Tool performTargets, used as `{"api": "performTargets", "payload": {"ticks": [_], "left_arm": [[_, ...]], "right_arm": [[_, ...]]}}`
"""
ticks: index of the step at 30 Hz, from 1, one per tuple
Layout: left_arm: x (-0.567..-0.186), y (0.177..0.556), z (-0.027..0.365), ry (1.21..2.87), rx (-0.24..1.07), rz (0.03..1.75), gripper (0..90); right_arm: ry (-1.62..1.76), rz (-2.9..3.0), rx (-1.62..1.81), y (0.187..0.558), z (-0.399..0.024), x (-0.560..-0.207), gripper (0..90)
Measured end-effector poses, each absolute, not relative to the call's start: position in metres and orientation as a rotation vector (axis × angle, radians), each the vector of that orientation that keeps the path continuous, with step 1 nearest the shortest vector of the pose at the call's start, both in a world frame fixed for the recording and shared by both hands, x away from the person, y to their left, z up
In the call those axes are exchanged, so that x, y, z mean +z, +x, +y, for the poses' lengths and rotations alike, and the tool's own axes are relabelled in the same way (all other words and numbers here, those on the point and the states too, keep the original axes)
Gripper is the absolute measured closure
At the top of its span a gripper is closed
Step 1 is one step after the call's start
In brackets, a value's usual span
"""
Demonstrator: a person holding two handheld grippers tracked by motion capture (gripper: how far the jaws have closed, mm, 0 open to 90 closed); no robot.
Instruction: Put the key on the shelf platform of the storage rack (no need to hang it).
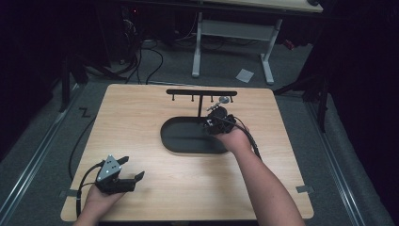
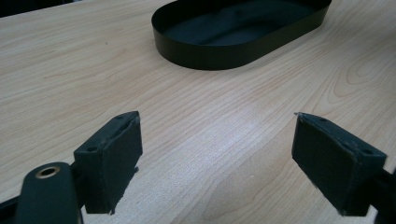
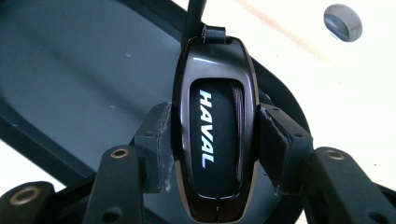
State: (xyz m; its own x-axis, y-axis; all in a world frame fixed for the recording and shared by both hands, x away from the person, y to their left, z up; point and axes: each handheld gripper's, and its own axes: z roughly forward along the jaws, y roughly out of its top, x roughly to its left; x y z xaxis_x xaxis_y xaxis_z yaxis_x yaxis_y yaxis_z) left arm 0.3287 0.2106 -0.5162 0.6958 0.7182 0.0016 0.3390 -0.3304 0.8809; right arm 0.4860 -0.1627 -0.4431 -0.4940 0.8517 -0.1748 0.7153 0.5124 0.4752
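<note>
Nearest to us in the right gripper view sits a glossy black car key fob (image 3: 215,140) with white "HAVAL" lettering down its face, and we see the right tongs (image 3: 215,149) clamped on it, one pad against each long side. At its top end a small black loop joins a dark strap that runs up out of the picture. Behind the fob lies the black oval tray (image 3: 70,74), and beyond the tray's rim we make out pale wood and a small round silver piece (image 3: 343,22), blurred.

From the high view, we find the right tongs (image 1: 217,123) over the far right end of the tray (image 1: 181,143), just below a black hook rack (image 1: 201,92) whose post rises from the tray's far edge. A silvery bit (image 1: 224,100) shows right by the rack's right-hand hooks; we cannot tell whether it hangs on one.

Over on the near left corner of the bench (image 1: 141,113), the left tongs (image 1: 129,175) rest in the hand, low over the wood. In the left gripper view those tongs (image 2: 217,158) stand wide with nothing between the pads, only bare bench (image 2: 210,130) under them, and the tray (image 2: 205,58) lies well apart, farther along.
</note>
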Motion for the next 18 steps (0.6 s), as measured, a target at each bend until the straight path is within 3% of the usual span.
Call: {"api": "performTargets", "payload": {"ticks": [18], "left_arm": [[-0.516,0.329,0.209,1.946,0.488,0.808,16.8]], "right_arm": [[1.341,2.431,0.369,0.474,-0.172,-0.48,48.9]]}}
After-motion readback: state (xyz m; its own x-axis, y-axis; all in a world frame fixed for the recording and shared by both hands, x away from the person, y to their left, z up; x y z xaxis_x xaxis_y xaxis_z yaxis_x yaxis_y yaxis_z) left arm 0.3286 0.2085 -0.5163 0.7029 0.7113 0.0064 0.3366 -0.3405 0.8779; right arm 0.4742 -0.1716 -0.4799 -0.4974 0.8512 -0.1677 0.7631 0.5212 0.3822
